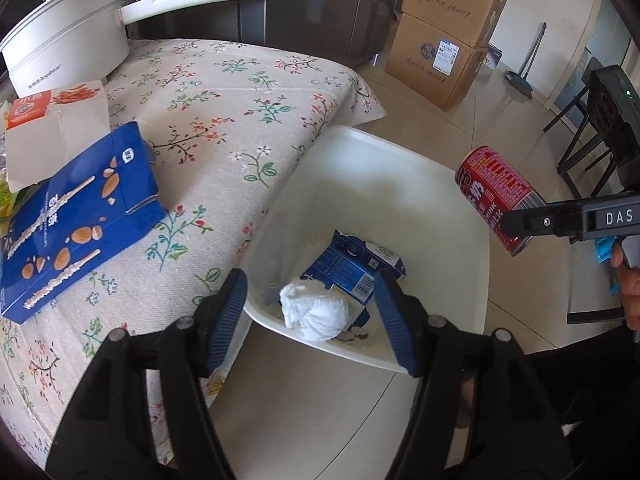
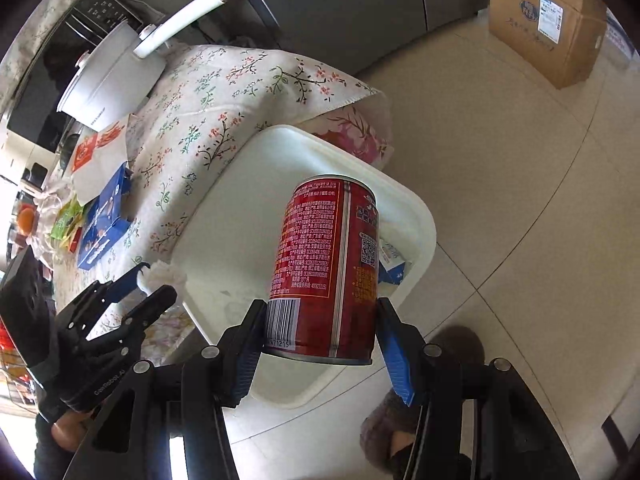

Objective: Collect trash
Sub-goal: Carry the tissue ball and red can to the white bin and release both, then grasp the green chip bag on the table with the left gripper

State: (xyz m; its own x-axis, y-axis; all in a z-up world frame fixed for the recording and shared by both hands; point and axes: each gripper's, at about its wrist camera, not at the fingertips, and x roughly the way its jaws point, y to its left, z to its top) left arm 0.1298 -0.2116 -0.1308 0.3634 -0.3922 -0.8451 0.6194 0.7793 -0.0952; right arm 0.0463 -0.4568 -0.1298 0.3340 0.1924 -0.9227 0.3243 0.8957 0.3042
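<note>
A white bin (image 1: 460, 184) (image 2: 240, 208) stands on the floor against the table's edge. In it lies a blue carton (image 1: 352, 268) (image 2: 394, 264). My left gripper (image 1: 310, 316) (image 2: 154, 282) is over the bin's near rim, jaws apart, with a crumpled white tissue (image 1: 314, 312) (image 2: 162, 274) between the pads; I cannot tell whether they grip it. My right gripper (image 2: 320, 344) (image 1: 516, 226) is shut on a red drink can (image 2: 326, 264) (image 1: 498, 196), held above the bin's right side.
On the flowered tablecloth (image 1: 224, 120) lie a blue almond snack box (image 1: 76, 216) (image 2: 104, 224), a white and orange box (image 1: 56, 128) and a white electric pot (image 1: 68, 36). Cardboard boxes (image 1: 448, 36) stand on the tiled floor. A dark chair (image 1: 596, 128) is at right.
</note>
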